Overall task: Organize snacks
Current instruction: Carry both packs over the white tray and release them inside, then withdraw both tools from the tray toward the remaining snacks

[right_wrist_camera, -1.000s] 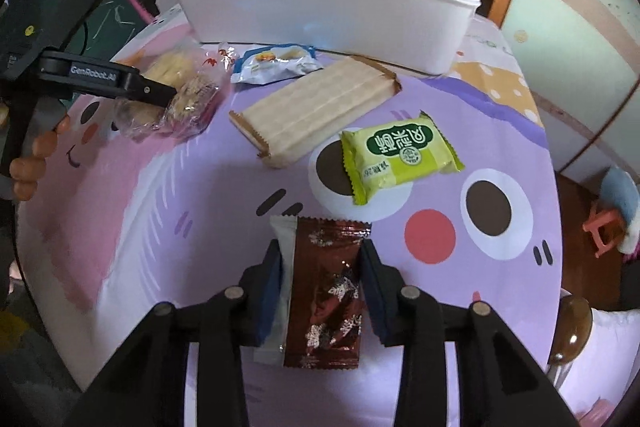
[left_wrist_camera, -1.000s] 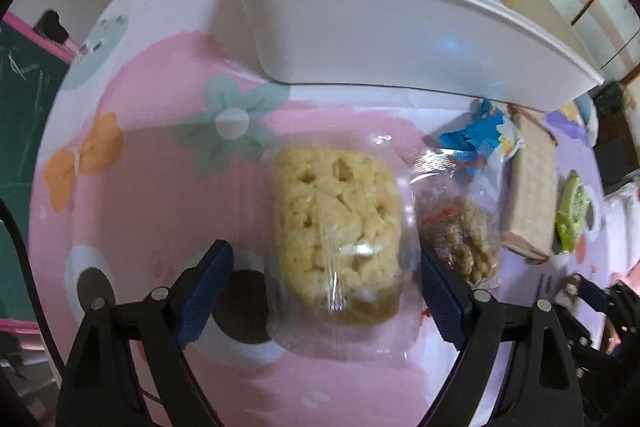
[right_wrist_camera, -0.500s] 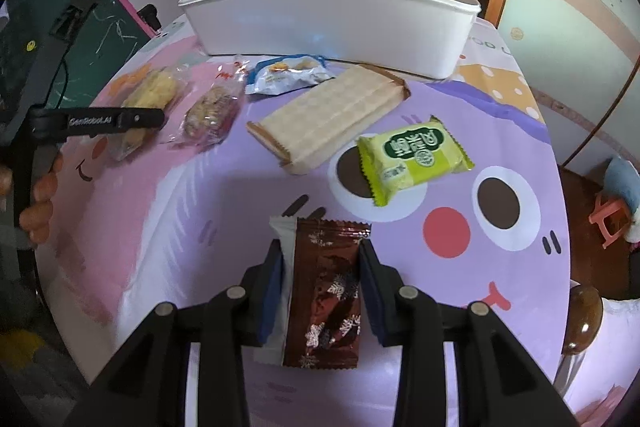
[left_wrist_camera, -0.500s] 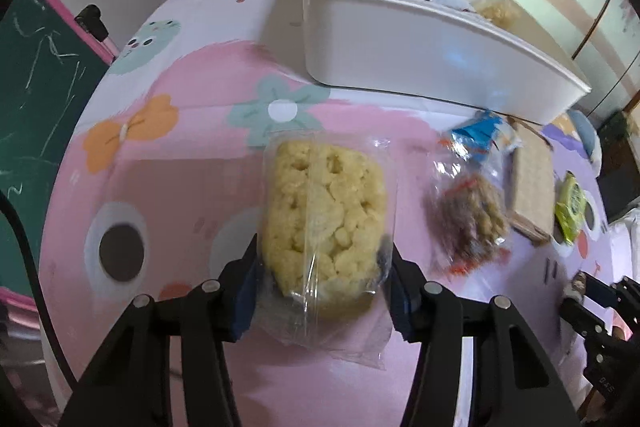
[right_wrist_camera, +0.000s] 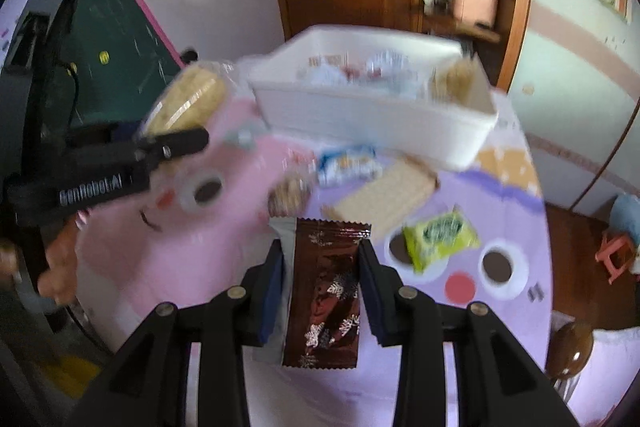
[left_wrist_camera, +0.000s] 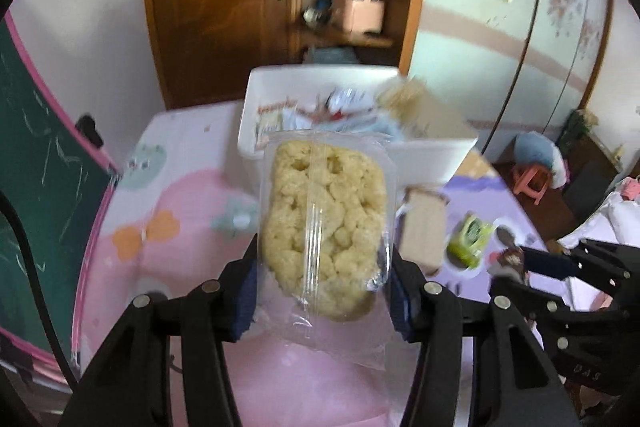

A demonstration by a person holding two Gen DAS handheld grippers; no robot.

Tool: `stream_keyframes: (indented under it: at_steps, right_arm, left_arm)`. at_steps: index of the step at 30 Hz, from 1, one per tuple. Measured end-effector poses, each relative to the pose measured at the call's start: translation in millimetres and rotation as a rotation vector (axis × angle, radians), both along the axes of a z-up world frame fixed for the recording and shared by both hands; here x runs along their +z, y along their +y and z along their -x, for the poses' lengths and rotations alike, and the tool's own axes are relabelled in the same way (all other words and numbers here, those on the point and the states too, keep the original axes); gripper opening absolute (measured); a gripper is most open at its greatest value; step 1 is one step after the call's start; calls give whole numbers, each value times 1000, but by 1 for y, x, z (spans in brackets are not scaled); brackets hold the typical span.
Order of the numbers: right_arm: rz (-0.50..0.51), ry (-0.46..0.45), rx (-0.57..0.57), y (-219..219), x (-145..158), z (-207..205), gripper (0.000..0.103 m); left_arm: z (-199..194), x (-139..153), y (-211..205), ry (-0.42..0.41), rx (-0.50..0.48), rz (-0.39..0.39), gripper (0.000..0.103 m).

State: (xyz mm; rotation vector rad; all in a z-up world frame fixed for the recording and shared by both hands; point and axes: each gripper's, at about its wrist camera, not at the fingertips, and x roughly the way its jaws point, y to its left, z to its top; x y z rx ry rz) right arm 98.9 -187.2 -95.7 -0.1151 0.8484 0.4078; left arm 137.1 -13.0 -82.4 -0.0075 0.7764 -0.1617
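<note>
Jaws clamping rice cake [left_wrist_camera: 325,227], brown packet [right_wrist_camera: 326,291]

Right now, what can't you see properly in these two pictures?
- White bin contents: motion blur in both views smears the packets inside, so none can be named.
- Packet between the blue packet and the wafer pack's left: blurred, partly behind the brown wrapper in the right wrist view.
- Green packet label: too small and blurred in the left wrist view.
- Table under the rice cake: hidden by it.
</note>
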Motion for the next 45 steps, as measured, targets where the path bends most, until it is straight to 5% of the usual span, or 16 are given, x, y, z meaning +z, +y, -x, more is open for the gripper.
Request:
stream_keyframes:
  at_steps: [8,16,20,26,28,29,36,45]
  right_arm:
    - [-120,-187,-69,-4,83,-37,36]
    - [-237,-262,-211,-16,133,-117,36]
    - [-253,-211,-264,-11,125,-157,36]
    - [-133,-128,-316,5,84,-209,41]
    - [-71,-61,-320,10,65,-228,54]
    - [-43,-30,-326,13,55,-234,59]
    - [-62,24,-363,5,27,-221,65]
    - [-66,-20,-366,14,34,-171,65]
  left_arm:
    - [-25,64,-2,-88,47,-42,53]
    - [-80,118,-6,-199,103,-67,53]
    - [-125,115,-10,-158,129,-79,53]
    - [-187,82,-13,-73,173,-137,54]
    - [-203,63,-13,-25,198,-166,69]
    - [-208,54,-11,-4,216,-179,85]
    - [-196,32,7,29,241,-136,90]
    - [-143,50,6,-32,231,-121,90]
